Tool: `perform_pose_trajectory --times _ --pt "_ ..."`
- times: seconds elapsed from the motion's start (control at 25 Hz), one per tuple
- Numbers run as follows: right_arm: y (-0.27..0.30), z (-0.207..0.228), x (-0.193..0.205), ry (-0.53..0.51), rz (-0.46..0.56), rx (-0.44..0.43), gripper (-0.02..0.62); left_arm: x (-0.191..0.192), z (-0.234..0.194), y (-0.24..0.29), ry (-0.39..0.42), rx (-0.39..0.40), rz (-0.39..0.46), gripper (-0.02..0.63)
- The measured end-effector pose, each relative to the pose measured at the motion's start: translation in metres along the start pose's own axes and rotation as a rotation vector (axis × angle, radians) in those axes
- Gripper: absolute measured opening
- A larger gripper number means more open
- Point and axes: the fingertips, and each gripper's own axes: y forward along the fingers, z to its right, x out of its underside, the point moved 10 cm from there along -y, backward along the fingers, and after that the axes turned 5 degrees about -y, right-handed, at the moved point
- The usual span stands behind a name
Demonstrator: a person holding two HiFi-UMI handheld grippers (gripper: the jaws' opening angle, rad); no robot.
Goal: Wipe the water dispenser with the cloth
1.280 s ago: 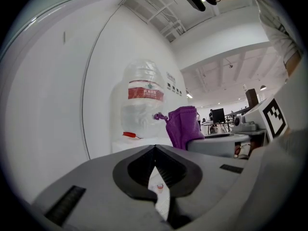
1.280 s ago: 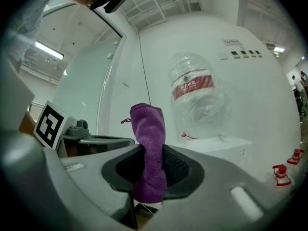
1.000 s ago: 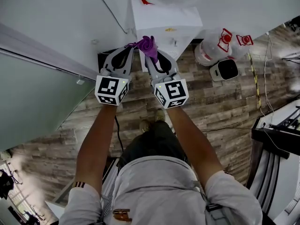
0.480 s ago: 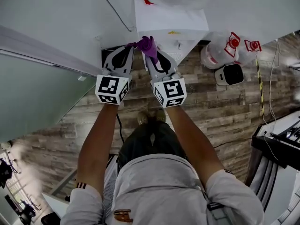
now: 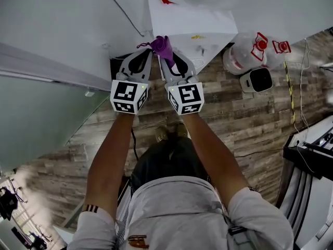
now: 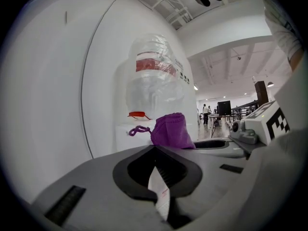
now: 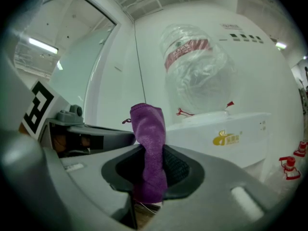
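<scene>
Seen from above, a person's two forearms reach forward side by side, each hand carrying tongs. The right tongs (image 7: 150, 148) are clamped on a purple cloth (image 7: 148, 129), which stands up from the tips in a narrow bunch. The left tongs (image 6: 155, 147) are drawn together on a small white tag (image 6: 160, 192) with red print too small to read, seemingly the cloth's label. The cloth is just in front of the white water dispenser (image 5: 187, 22), near its top front edge; I cannot tell whether it touches. The wiping looks about to begin. The next move calls for pressing the cloth flat on the casing and sweeping it across, perhaps spreading the bunch first. The dispenser front bears a gold logo (image 7: 226, 139) that cannot be read. Its clear water bottle (image 7: 195, 76) has a red band label, also illegible. Beyond, on the wooden floor (image 5: 234, 124), lie a spare bottle (image 5: 242, 56) with red fittings and a small white device (image 5: 255, 79).
</scene>
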Motion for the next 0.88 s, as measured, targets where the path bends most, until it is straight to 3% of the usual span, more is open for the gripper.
perform_pose_trajectory --times 0.52,0.88 --pt "0.023 0.012 0.027 0.002 -0.063 0.079 0.101 0.012 -0.011 0.016 0.011 0.078 -0.023 -0.002" --pt "0.024 0.024 0.031 -0.005 -0.071 0.088 0.101 0.012 -0.005 0.026 -0.001 0.098 -0.025 -0.002"
